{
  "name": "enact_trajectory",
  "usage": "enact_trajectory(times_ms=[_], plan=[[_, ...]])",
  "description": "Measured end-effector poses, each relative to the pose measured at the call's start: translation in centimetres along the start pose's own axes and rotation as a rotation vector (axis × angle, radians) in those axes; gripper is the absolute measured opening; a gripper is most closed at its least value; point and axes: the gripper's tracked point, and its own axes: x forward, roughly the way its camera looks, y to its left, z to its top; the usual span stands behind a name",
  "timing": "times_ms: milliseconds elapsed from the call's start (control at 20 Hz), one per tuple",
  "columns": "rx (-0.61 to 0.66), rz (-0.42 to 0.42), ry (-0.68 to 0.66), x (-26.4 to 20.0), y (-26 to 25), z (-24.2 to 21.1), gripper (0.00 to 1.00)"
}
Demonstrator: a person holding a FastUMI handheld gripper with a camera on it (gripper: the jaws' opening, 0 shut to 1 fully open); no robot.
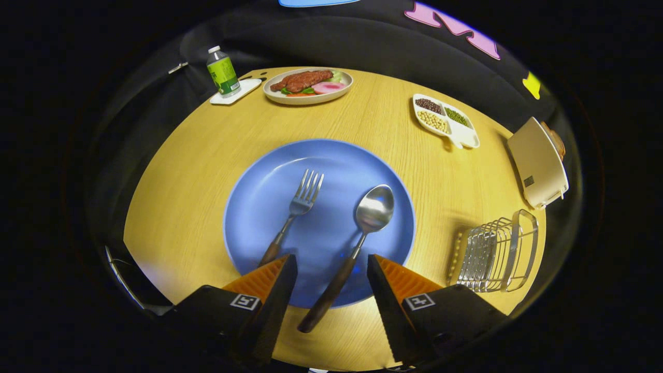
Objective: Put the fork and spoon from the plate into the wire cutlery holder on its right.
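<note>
My gripper jaws wide, empty | spoon handle lies between fingers | stiff, slick steel; I'd grip wooden handle | holder right of plate

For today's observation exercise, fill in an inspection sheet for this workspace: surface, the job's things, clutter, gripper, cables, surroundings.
Surface: round wooden table, bare around the plate.
Job's things: fork and spoon lie side by side on the blue plate, handles toward the gripper; the spoon's handle overhangs the rim. Wire cutlery holder stands right of the plate, nothing seen in it.
Clutter: green bottle on a white tray, food plate, divided dish of beans, cream appliance.
Gripper: gripper hovers over the plate's near edge, jaws open, the spoon's handle between them, holding nothing.
Cables: nothing seen.
Surroundings: black cloth booth wall.
</note>
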Motion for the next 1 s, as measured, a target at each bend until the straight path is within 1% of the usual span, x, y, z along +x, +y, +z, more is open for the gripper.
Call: enact_trajectory(times_ms=[50,100,150,200,250,350,400,450,500,600,700,750,800,1000], plan=[[0.002,0.002,0.019,0.2,0.0,-0.3,0.81],[0.006,0.003,0.03,0.4,0.0,-0.5,0.72],[0.012,0.001,0.038,0.6,0.0,-0.6,0.66],[0.018,-0.005,0.05,0.7,-0.2,-0.7,0.55],[0.032,-0.001,0.049,0.7,-0.2,-0.4,0.49],[0.057,0.029,0.075,0.8,-0.1,-0.5,0.39],[0.066,0.036,0.08,0.8,-0.4,-0.4,0.3],[0.076,0.049,0.077,0.6,-0.6,-0.1,0.24],[0.077,0.076,0.075,0.6,-0.7,-0.1,0.14],[0.063,0.102,0.073,0.4,-0.9,-0.1,0.13],[0.087,0.157,0.075,-0.1,-0.6,0.0,0.08],[0.102,0.188,0.061,-0.9,-0.4,0.4,0.08],[0.099,0.203,0.053,-1.2,-0.3,0.7,0.07],[0.07,0.224,0.04,-4.9,-2.2,1.0,0.07]])
